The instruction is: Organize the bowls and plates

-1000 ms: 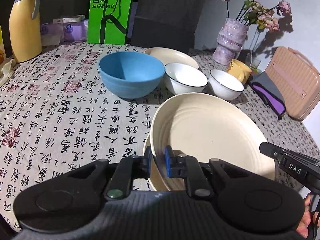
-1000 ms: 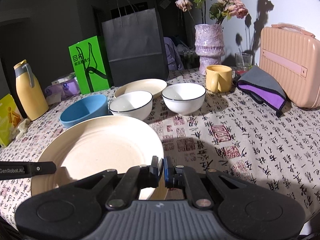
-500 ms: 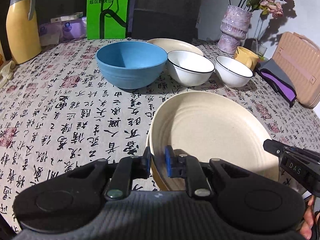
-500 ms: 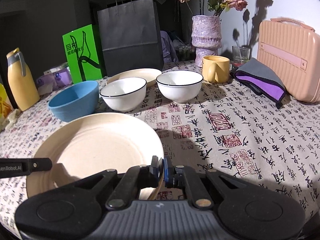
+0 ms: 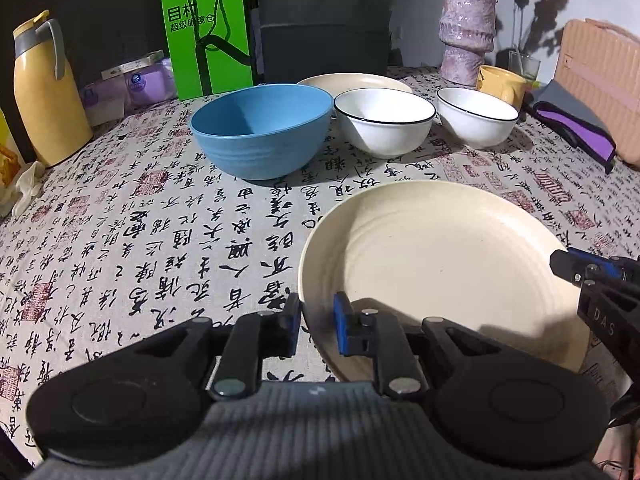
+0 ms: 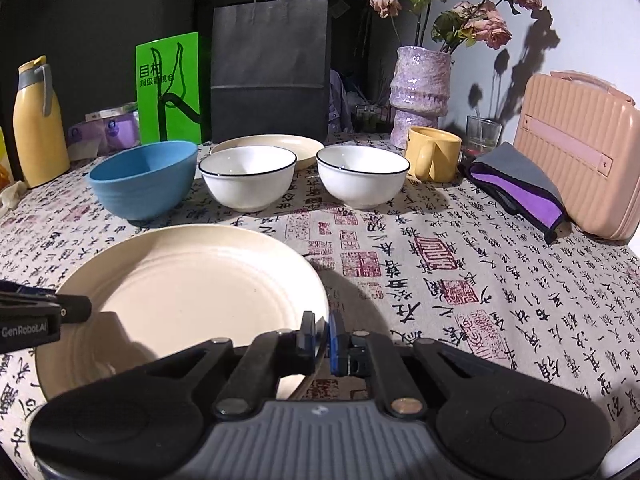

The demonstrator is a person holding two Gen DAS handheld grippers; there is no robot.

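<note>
A large cream plate lies nearly flat, low over the printed tablecloth. I hold it from both sides. My left gripper is shut on its left rim, and its tip shows in the right wrist view. My right gripper is shut on the right rim and shows in the left wrist view. Behind the plate stand a blue bowl and two white bowls with dark rims. A second cream plate lies behind them.
A yellow jug stands far left, with a green bag and a black paper bag at the back. At the right are a purple vase, a yellow mug, a folded purple-grey cloth and a pink case.
Both grippers have sunk with the plate, which has gone from tilted up to nearly flat over the cloth. The left pads stand slightly wider apart.
</note>
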